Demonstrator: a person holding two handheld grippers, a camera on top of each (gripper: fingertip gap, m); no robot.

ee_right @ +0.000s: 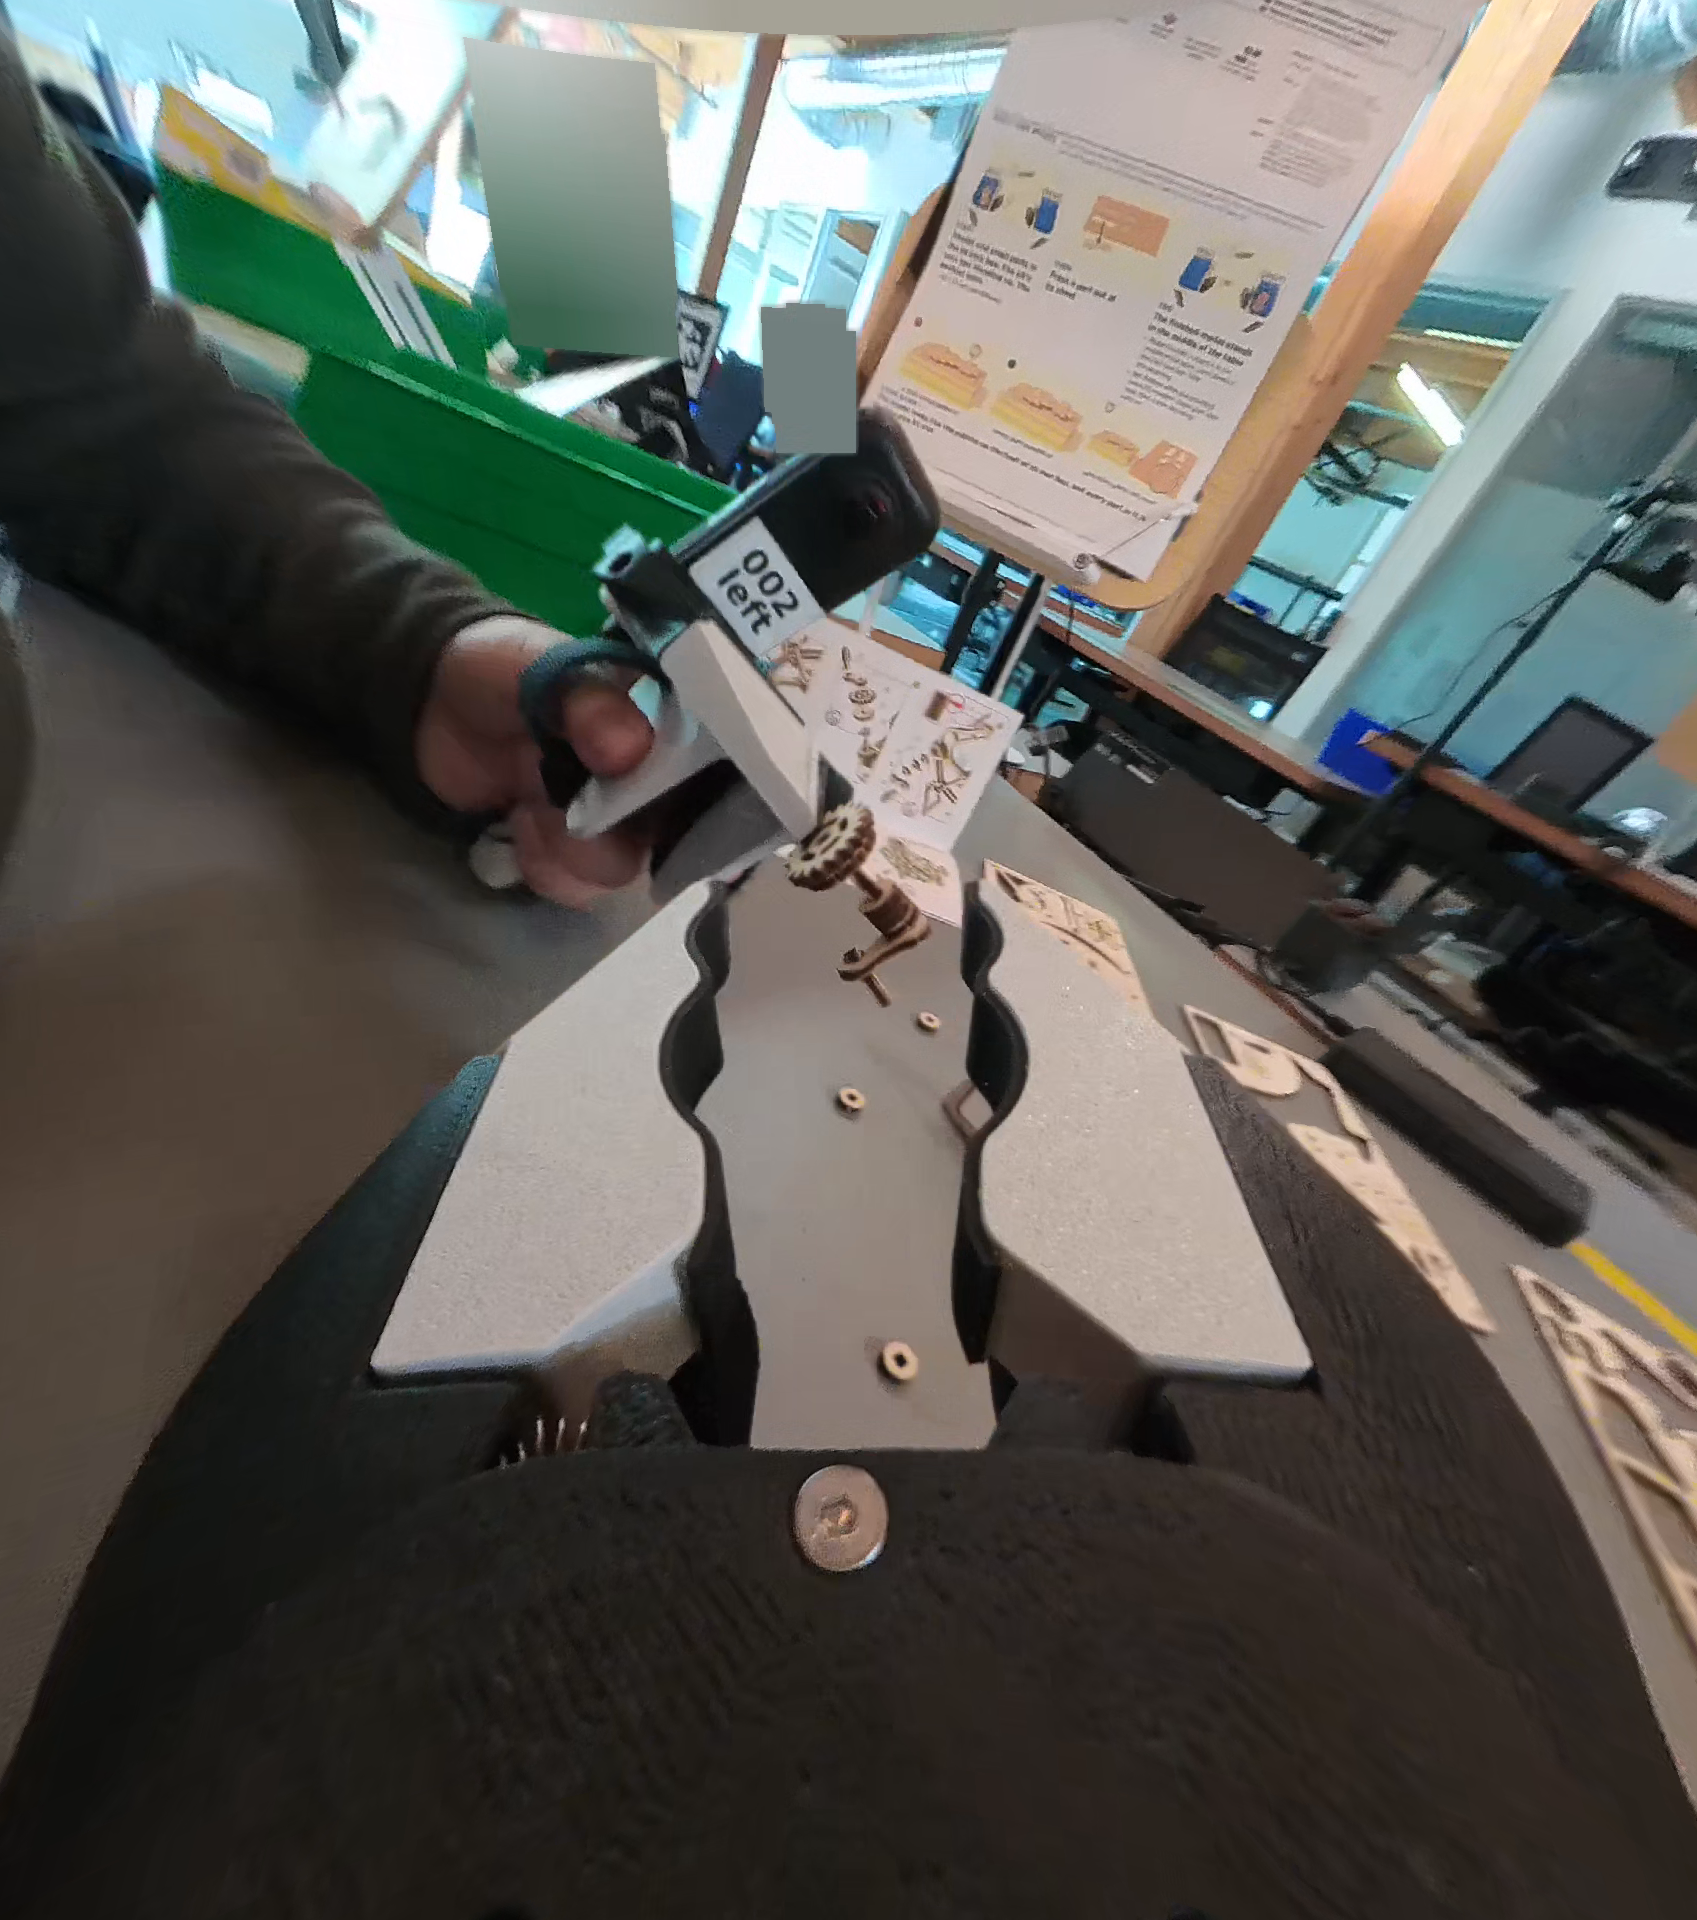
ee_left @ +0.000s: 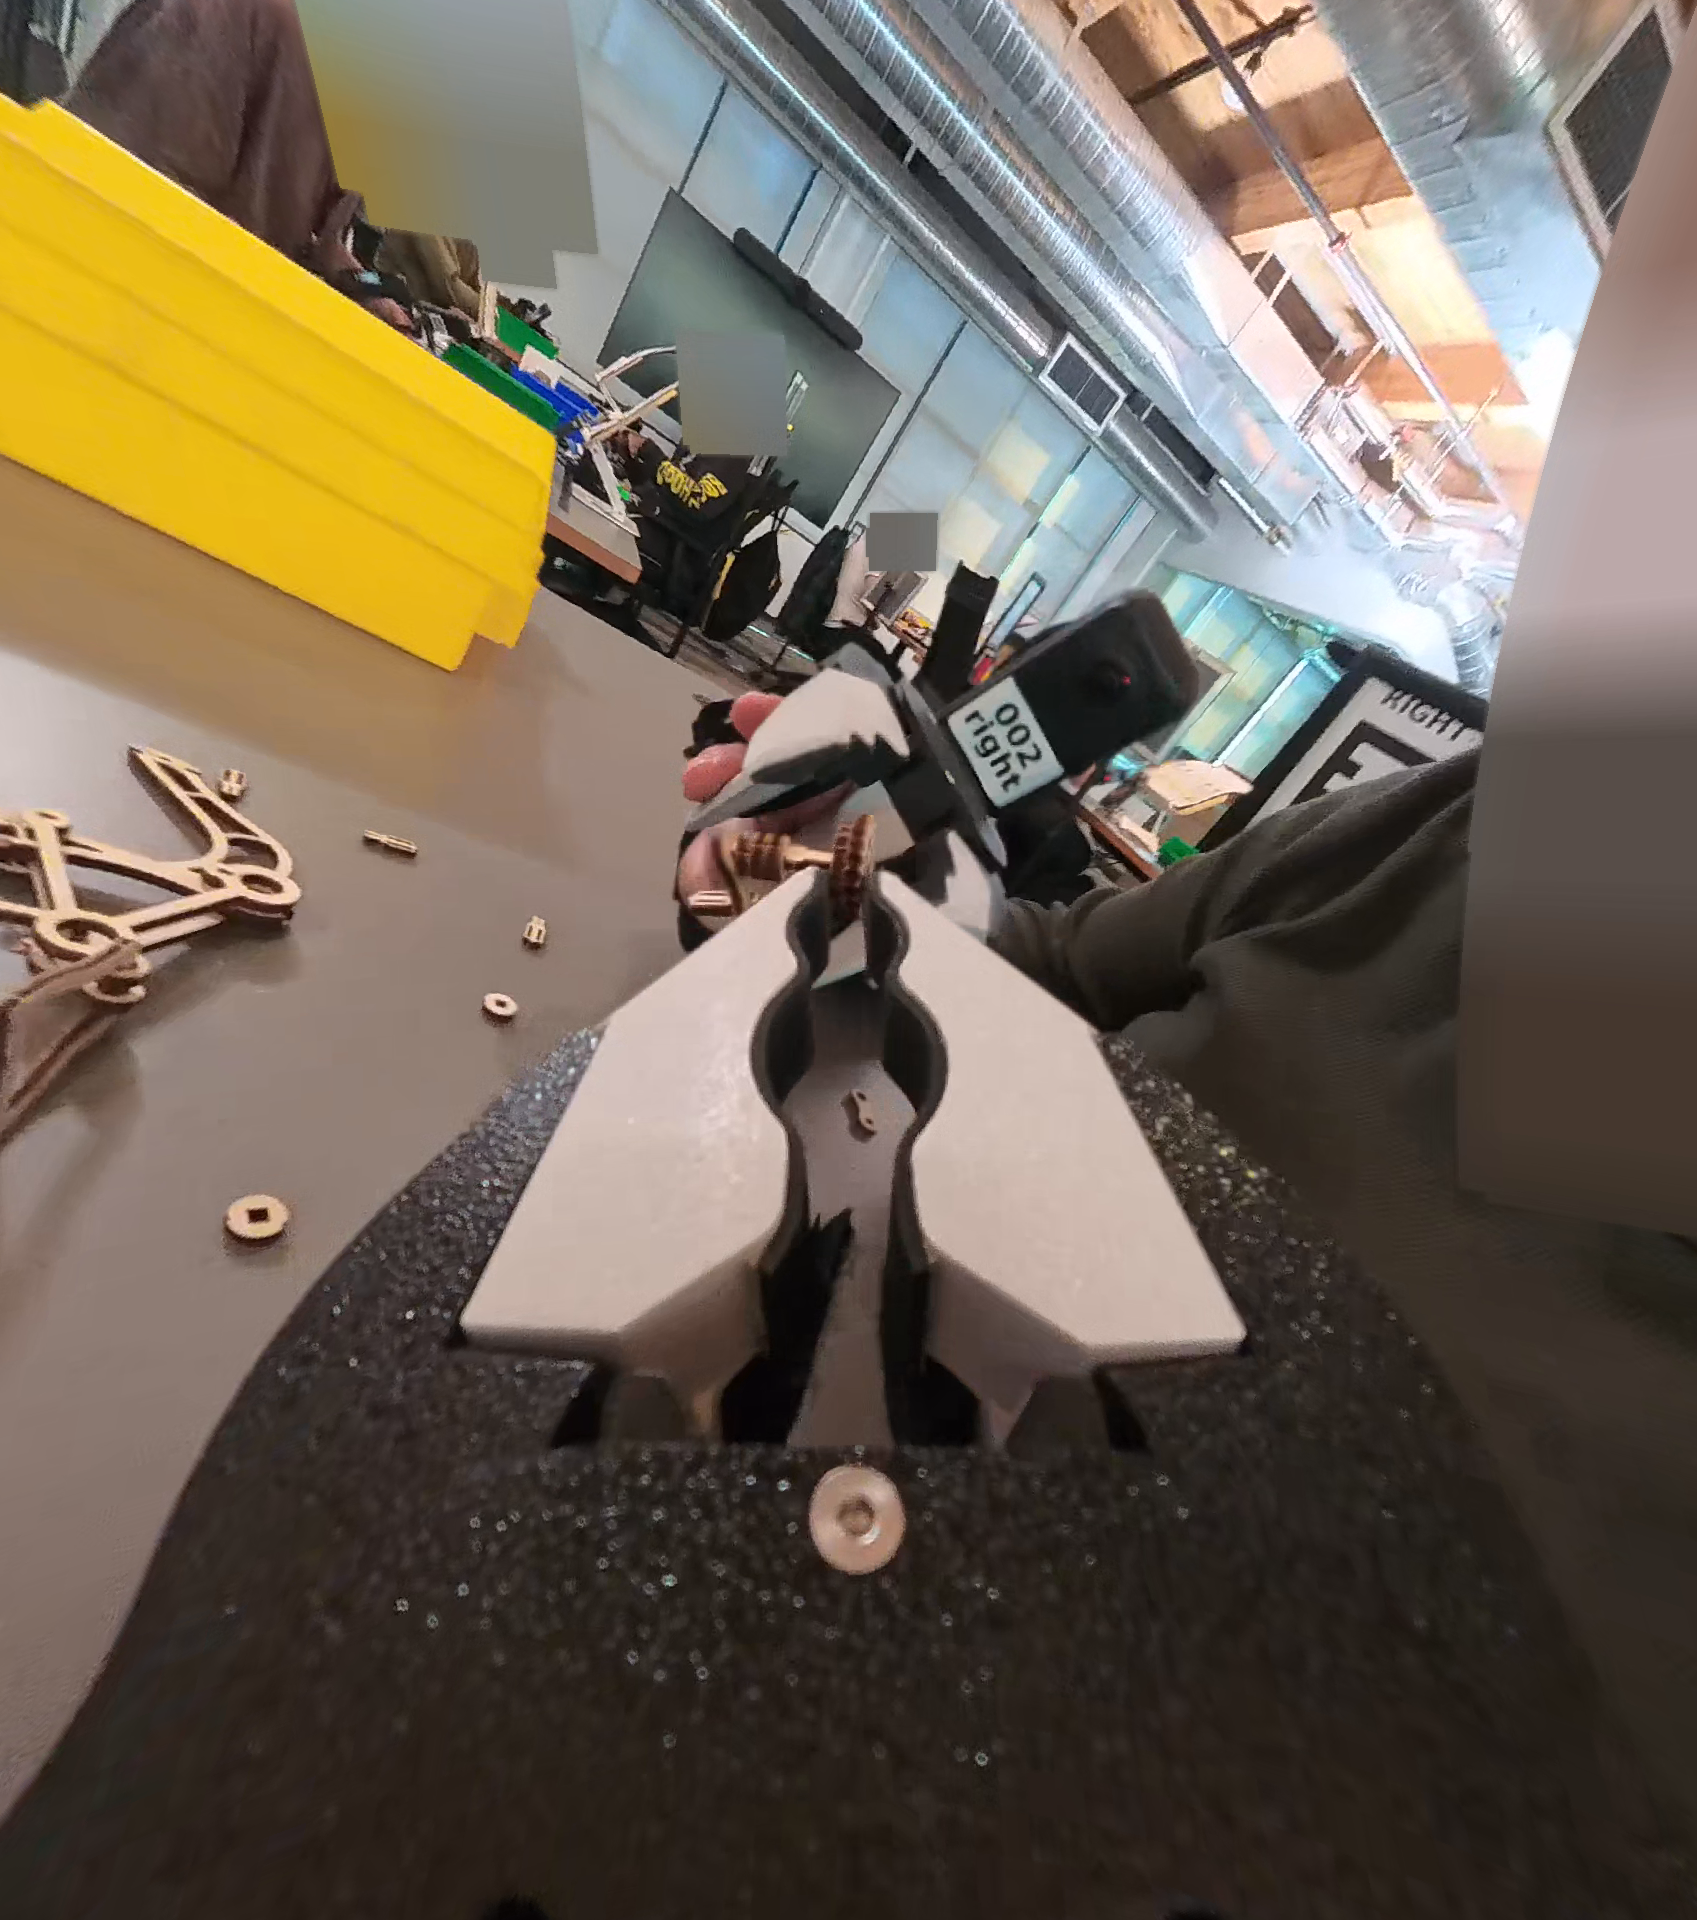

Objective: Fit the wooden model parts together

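The left gripper [ee_right: 818, 821] pinches a wooden gear assembly [ee_right: 859, 883]; the right gripper [ee_right: 844, 904] gapes. Loose washers [ee_left: 258, 1218] and a yellow bin [ee_left: 200, 364] lie nearby.

Grey table [ee_left: 428, 727] bears loose wooden parts [ee_left: 96, 904] and yellow bins [ee_left: 200, 395].

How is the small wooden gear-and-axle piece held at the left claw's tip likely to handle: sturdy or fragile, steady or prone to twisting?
Probably light and fragile: the gear-and-axle piece is thin cut wood with fine teeth and a slim shaft. Held only by the gear's edge in the left claw, it could pivot or slip under a push. If it were dropped on the table, the round gear might roll.
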